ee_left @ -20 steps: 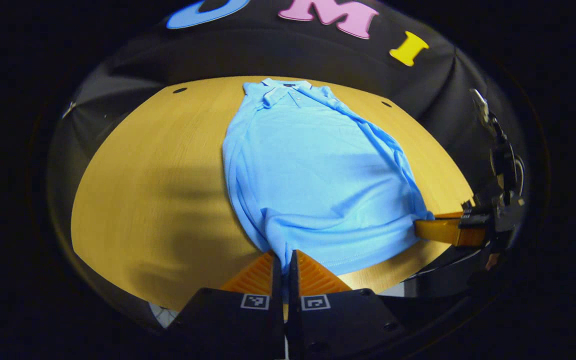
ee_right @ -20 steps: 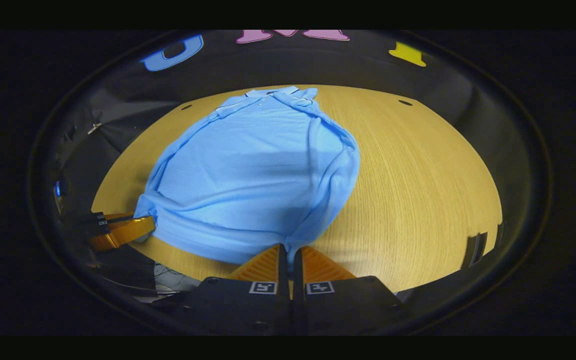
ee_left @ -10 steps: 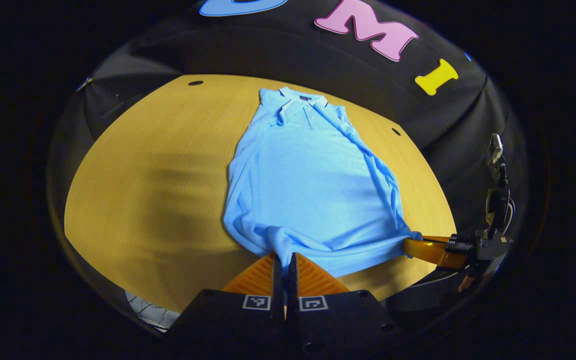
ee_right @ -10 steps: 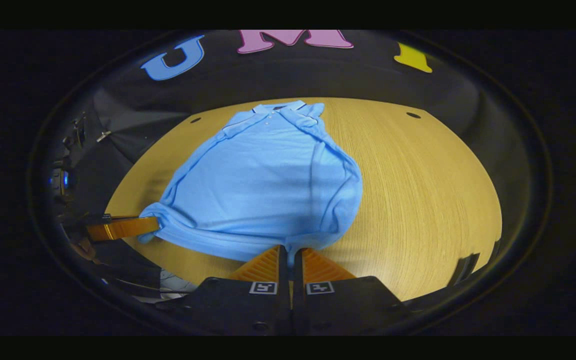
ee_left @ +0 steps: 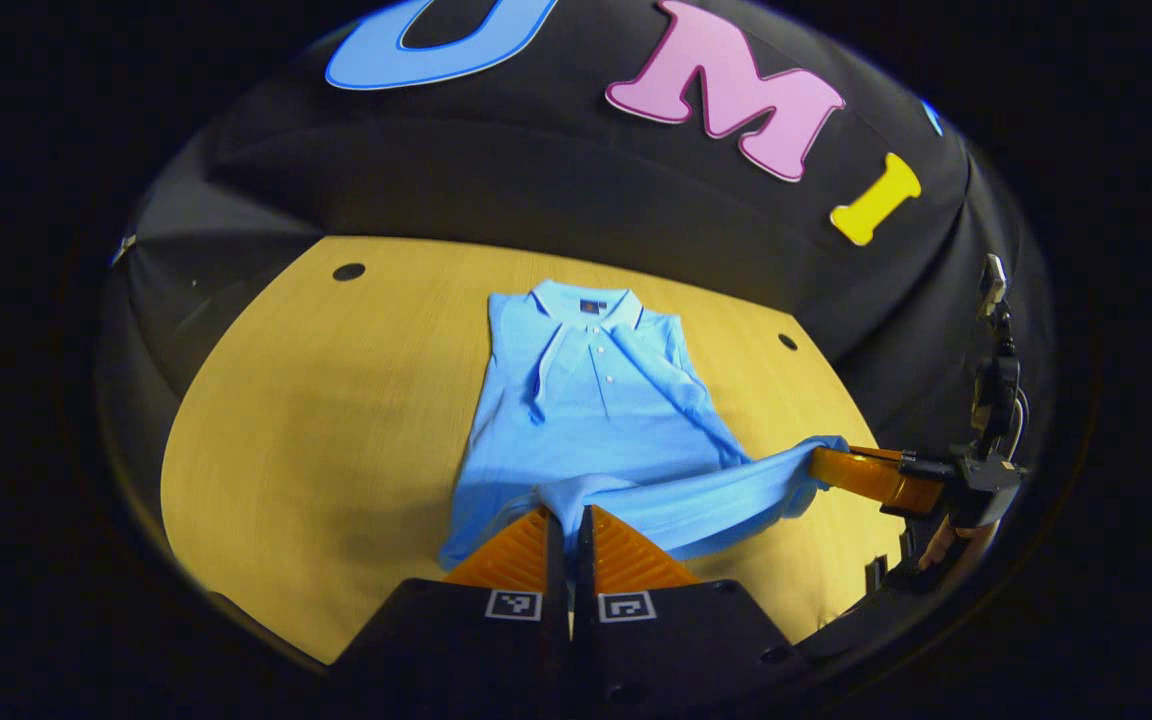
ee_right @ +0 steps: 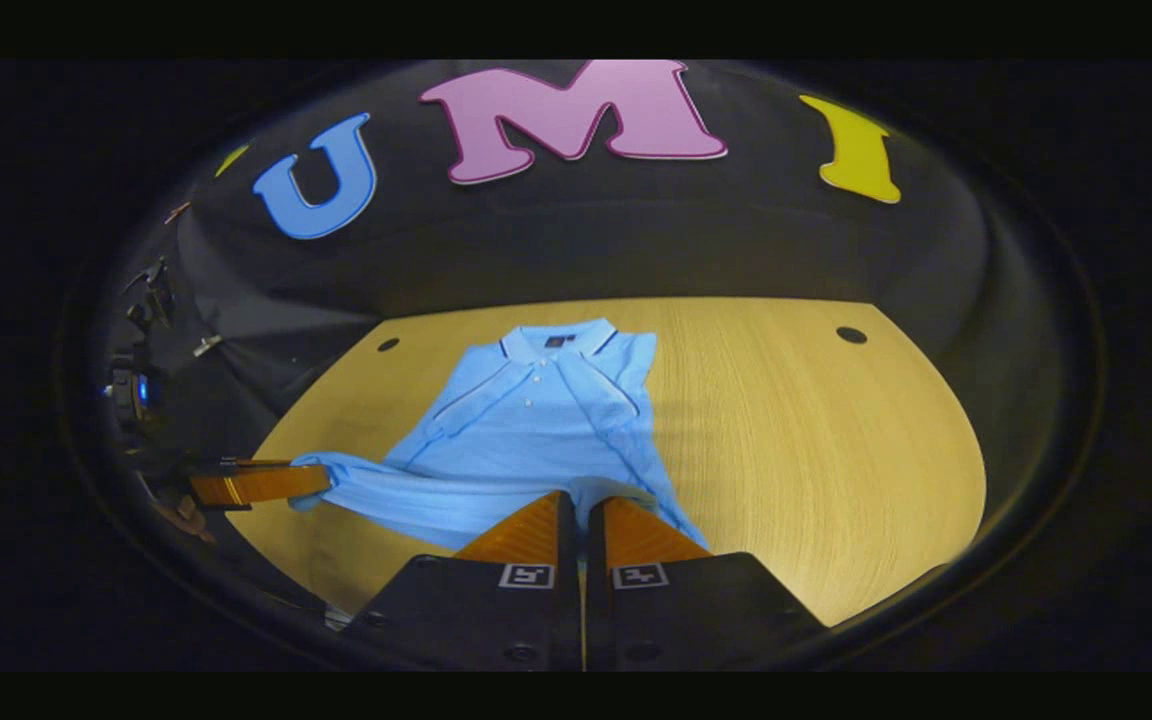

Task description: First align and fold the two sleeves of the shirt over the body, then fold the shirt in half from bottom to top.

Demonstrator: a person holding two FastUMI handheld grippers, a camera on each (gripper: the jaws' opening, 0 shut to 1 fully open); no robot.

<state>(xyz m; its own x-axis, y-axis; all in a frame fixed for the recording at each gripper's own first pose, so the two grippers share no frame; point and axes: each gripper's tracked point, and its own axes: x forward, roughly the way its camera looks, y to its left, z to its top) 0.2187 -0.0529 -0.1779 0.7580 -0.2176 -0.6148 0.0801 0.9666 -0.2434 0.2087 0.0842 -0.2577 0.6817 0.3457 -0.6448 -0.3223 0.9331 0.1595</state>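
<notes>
At the bottom centre of its own view, the left gripper (ee_left: pixel 568 525) pinches the hem of the blue shirt (ee_left: pixel 591 400). The right gripper (ee_right: pixel 581 515) likewise clamps the hem. The raised hem stretches between them; the collar lies on the wooden table (ee_left: pixel 336 400) at mid-frame.

- Table (ee_left: pixel 336 400): light wood grain top, rounded far edge, two small dark round holes near the far corners.
- Wall (ee_right: pixel 576 250): black cloth, creased, behind and beside the table.
- Light: soft shadows across the wood.
</notes>
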